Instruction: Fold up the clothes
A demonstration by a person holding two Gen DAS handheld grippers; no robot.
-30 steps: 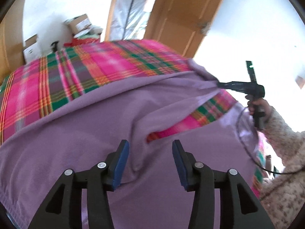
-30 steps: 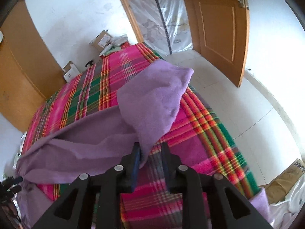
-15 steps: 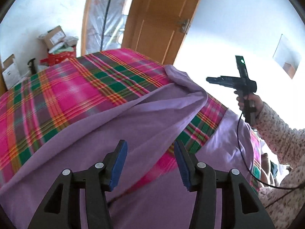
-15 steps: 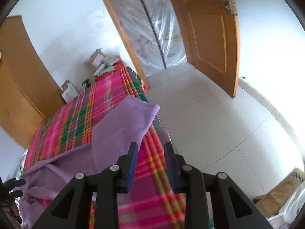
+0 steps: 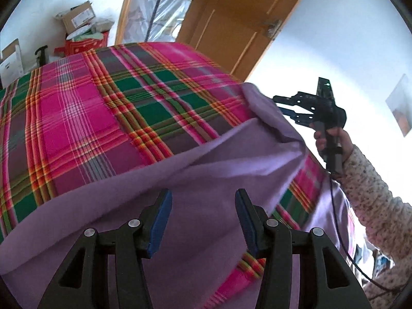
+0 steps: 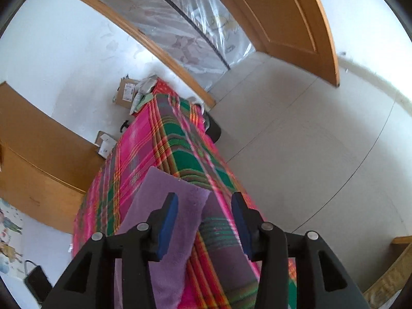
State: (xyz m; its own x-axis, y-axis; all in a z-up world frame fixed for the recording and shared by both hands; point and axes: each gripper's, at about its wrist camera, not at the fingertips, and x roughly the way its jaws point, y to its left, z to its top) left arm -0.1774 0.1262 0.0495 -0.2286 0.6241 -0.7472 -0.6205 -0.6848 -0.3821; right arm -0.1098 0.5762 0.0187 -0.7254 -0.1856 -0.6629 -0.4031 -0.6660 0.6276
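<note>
A purple fleece garment lies spread over the pink and green plaid bed cover. My left gripper hovers open above the garment's near part, with cloth under its pads but none pinched. In the left wrist view a hand holds my right gripper at the bed's right edge, just beside the garment's far corner. In the right wrist view my right gripper has its jaws opening. The purple corner rests on the plaid cover below them, and the pads do not press it.
A wooden door stands open beyond the bed. Cardboard boxes are stacked at the bed's far end. A wooden cabinet runs along the left side, and pale tiled floor lies to the right. A floral sleeve reaches in from the right.
The right gripper carried the purple corner across to the bed's right edge, let it go and spread its jaws. The left gripper moved along the bed; more plaid cover now shows.
</note>
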